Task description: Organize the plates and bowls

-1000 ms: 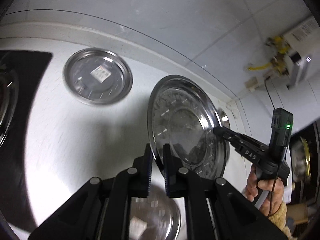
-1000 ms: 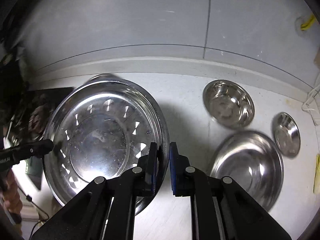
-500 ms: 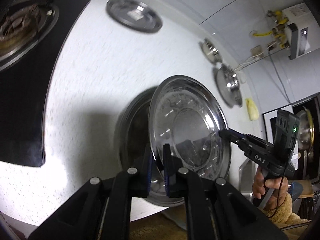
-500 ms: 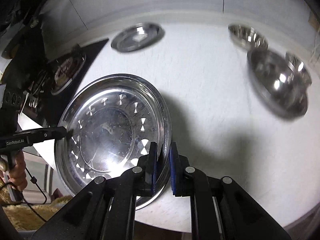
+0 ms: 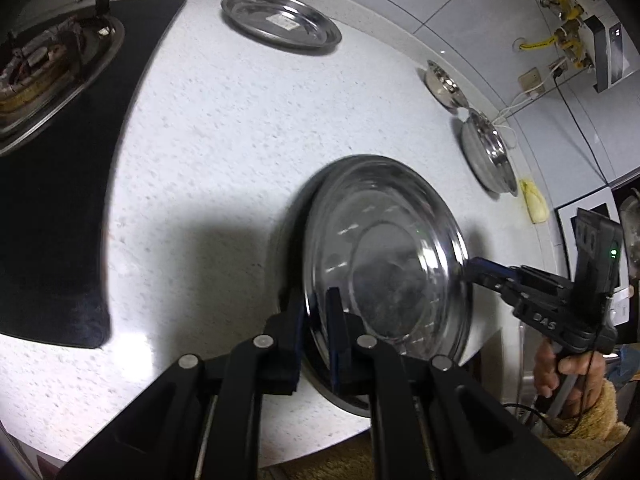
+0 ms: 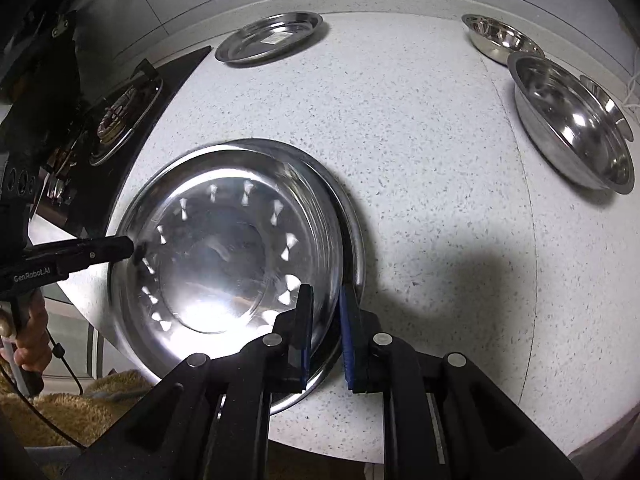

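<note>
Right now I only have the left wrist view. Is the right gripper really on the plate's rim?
Observer: Yes. In the right wrist view the right gripper has its fingers on either side of the rim of the plate.
Operator: What's under it?
Observer: A lower plate. Its rim shows past the far edge.
Operator: I count two bowls.
Observer: There are three. A small bowl peeks out behind the big bowl.

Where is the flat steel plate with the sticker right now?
The flat plate with the sticker lies at the back of the counter near the wall, just right of the stove, seen top centre in both wrist views.
</note>
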